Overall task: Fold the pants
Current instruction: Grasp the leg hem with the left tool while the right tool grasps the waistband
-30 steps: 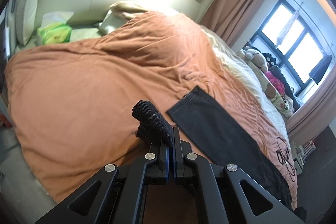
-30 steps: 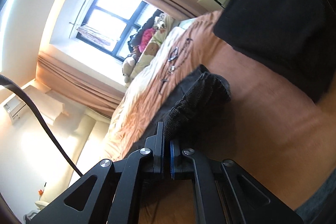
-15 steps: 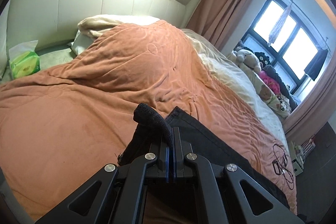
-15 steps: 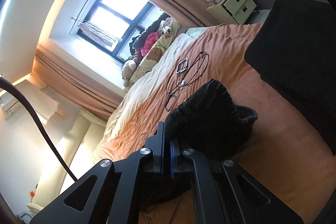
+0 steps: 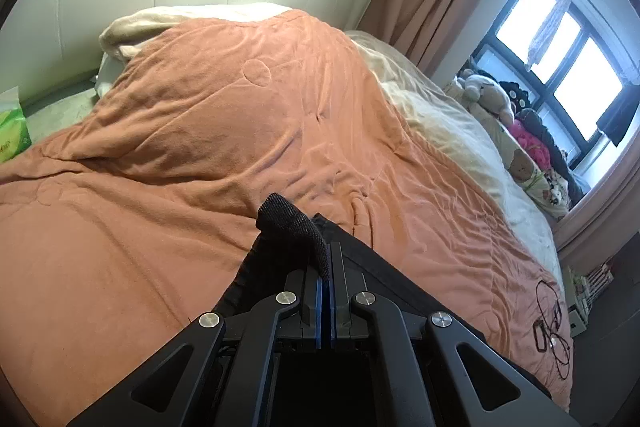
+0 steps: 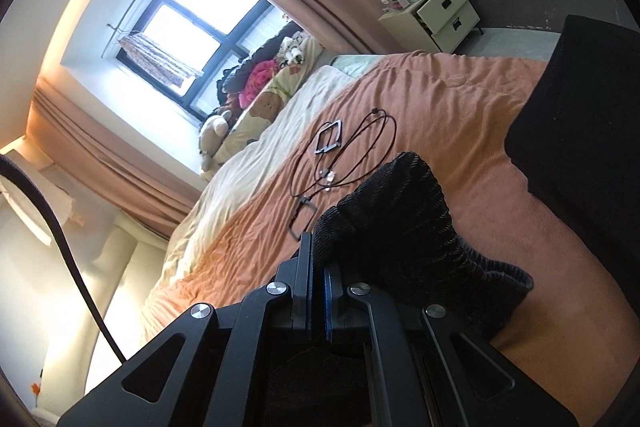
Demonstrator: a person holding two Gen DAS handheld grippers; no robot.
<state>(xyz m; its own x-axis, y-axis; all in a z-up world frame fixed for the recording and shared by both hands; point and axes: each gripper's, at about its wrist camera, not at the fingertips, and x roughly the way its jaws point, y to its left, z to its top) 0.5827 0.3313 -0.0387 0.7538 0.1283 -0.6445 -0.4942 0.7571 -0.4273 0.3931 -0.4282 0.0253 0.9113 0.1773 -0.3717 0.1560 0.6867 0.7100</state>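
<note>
Pants point(image 5: 294, 227) dark, lying on orange blanket point(image 5: 168, 155) over the bed — each end pinched in a claw. Left gripper point(image 5: 325, 259) clamped on a bunched fold, cloth trailing beneath it. Right gripper point(image 6: 317, 255) likewise clamped on ribbed fabric — cables point(image 6: 340, 163) lie beyond on the blanket.

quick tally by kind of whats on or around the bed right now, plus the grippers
pants: 1
grippers, left and right, both shut on the pants: 2
orange blanket: 1
cables, tangled loose on the blanket: 1 bunch
green tissue pack: 1
bedside drawer unit: 1
total: 7
</note>
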